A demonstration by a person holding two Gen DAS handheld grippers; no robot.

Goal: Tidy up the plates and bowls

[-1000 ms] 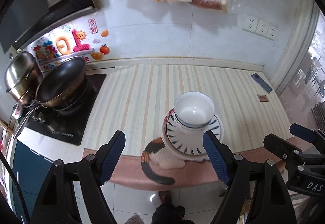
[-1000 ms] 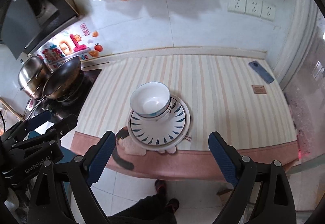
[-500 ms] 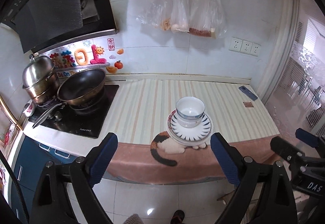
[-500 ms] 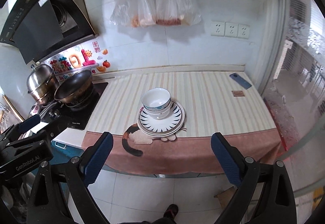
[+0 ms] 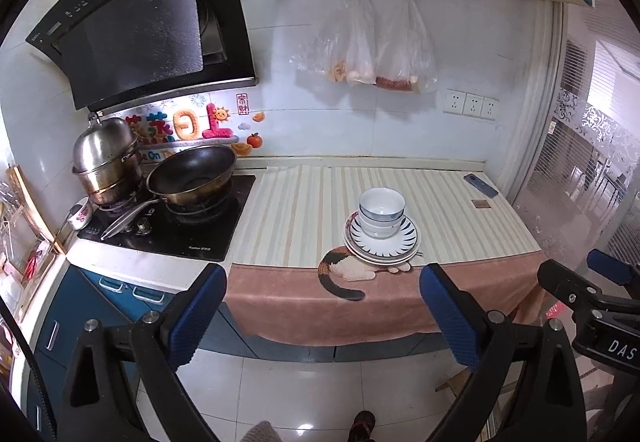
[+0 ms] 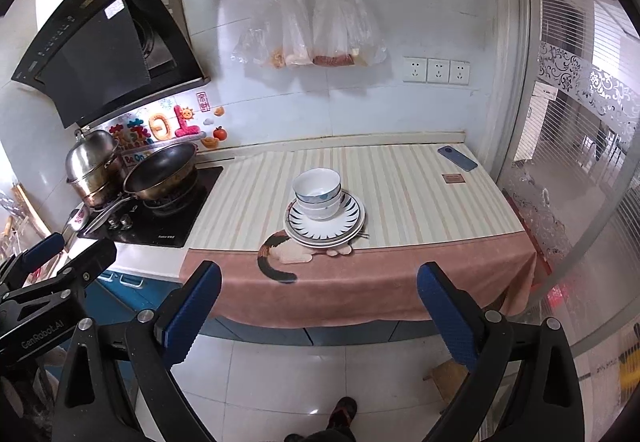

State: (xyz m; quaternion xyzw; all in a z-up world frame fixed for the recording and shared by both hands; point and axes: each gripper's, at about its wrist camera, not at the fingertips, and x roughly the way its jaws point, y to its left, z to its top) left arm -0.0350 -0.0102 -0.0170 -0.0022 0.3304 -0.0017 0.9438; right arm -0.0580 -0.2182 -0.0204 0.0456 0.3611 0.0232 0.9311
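Both claws hang well back from the bench (image 5: pixel 280 209), out over the tiled floor, and neither touches anything. The left claw (image 5: pixel 322 316) is spread wide with nothing between its blue pads, and the right claw (image 6: pixel 320 312) is just as wide and just as bare. On the striped cloth (image 6: pixel 400 193) covering the bench, near its front edge, stands a stack of bowls (image 5: pixel 381 211) nested one in another, white with blue markings, upright on a stack of plates (image 5: pixel 382 242) whose top one has dark blue rays around its rim. The plates partly cover a cat picture (image 5: pixel 344 274) on the cloth's pink hanging border. Left of the cloth, a dark wok (image 5: pixel 192 173) sits on the black hob (image 5: pixel 168 230) with a steel steamer pot (image 5: pixel 106 157) just beside it, under a slanted black hood (image 5: pixel 140 25). At the far right corner of the bench lies a blue phone (image 5: pixel 480 184), with a small brown card (image 5: pixel 481 204) near it. Clear plastic bags (image 5: pixel 368 41) hang from a wall rail above, and three sockets (image 5: pixel 472 105) sit to their right. A shoe (image 5: pixel 362 424) shows at the bottom, on the floor.
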